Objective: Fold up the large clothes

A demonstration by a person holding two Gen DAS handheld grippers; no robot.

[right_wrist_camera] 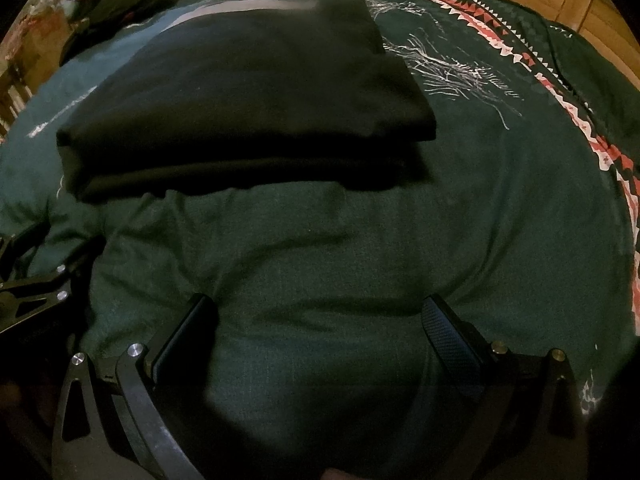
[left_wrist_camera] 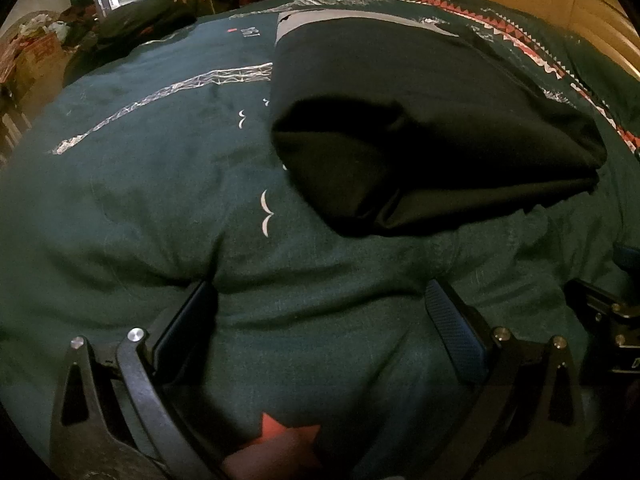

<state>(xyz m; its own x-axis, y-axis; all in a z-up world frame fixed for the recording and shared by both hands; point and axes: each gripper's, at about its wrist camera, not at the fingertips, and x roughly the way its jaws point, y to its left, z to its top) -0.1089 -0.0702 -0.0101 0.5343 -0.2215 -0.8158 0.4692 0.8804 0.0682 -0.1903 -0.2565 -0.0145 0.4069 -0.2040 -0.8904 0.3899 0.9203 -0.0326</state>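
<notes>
A: Where does the folded garment lie?

B: The black garment (left_wrist_camera: 432, 128) occupies the upper right of the left wrist view and the upper left to centre of the right wrist view (right_wrist_camera: 248, 92), resting flat on the dark green bedspread (left_wrist_camera: 140, 184). A grey band shows along its far edge.

A: How are the claws posed?

B: The left gripper (left_wrist_camera: 320, 300) sits at the lower centre of its frame, fingers spread wide, pointing forward and low over the bedspread, short of the garment's near edge. The right gripper (right_wrist_camera: 320, 312) is likewise low, with fingers parted and nothing but green cloth (right_wrist_camera: 320, 260) between them. Both are released.

A: Do the fingertips touch the cloth?

B: They appear to press into the wrinkled bedspread, though the dim light makes contact uncertain.

A: Are the two tools near each other?

B: Yes: each shows at the other's frame edge, the right one at lower right (left_wrist_camera: 608, 320), the left one at middle left (right_wrist_camera: 36, 280).
</notes>
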